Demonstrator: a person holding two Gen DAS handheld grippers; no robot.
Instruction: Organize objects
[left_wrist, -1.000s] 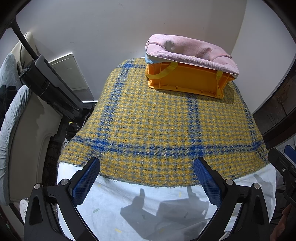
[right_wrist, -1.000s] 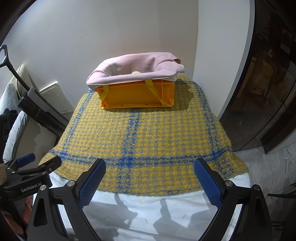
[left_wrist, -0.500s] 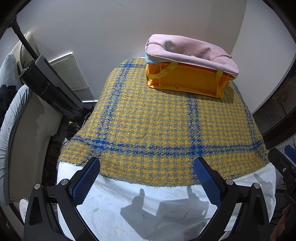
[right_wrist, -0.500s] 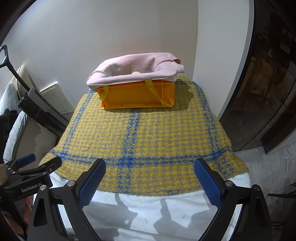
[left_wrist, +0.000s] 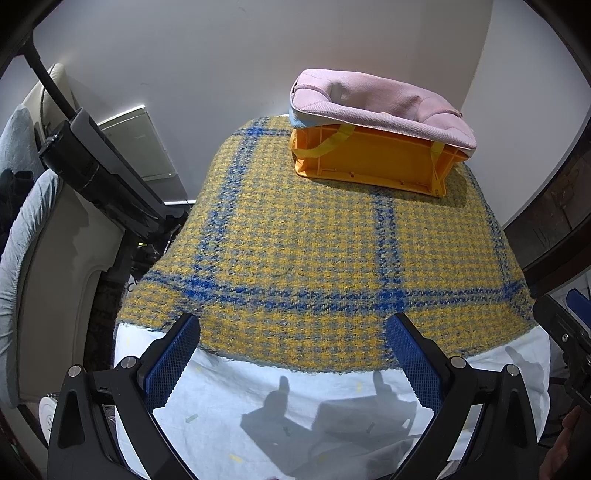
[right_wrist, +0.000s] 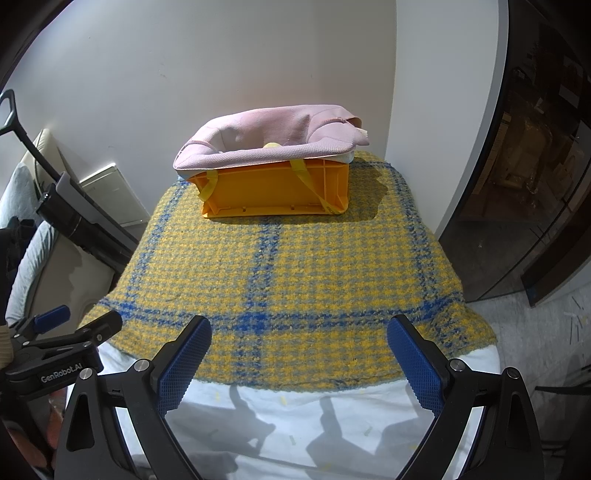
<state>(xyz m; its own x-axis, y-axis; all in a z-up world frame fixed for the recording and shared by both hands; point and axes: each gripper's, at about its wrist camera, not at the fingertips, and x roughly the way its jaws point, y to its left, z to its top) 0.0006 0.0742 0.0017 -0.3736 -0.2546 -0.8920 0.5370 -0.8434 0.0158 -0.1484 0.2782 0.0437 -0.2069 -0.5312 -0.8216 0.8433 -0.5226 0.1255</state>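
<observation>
We hold both tools low over the near edge of the counter (left_wrist: 332, 417), and neither carries anything. The left gripper (left_wrist: 293, 354) has its jaws spread wide, blue pads facing each other with only the white sheet (left_wrist: 229, 413) and the hem of the cloth between them. The right gripper (right_wrist: 299, 356) stands the same way: jaws wide apart and empty.

Ahead of both sets of jaws lies a yellow and blue checked cloth (left_wrist: 314, 243), which covers most of the counter and leaves the white sheet bare at the near edge. At the far end of the cloth, well ahead of the jaws and close to the wall, sits an orange crate (right_wrist: 277, 188). From the left wrist it lies ahead and to the right of the jaws (left_wrist: 373, 158); from the right wrist it is almost straight ahead. A pink fabric liner (right_wrist: 266, 140) is draped over its rim, with yellow straps running down the crate's side. Something pale yellow (right_wrist: 272, 144) peeks above the liner inside; we cannot tell what it is.

In the right wrist view the left gripper shows to the left of our jaws.
</observation>
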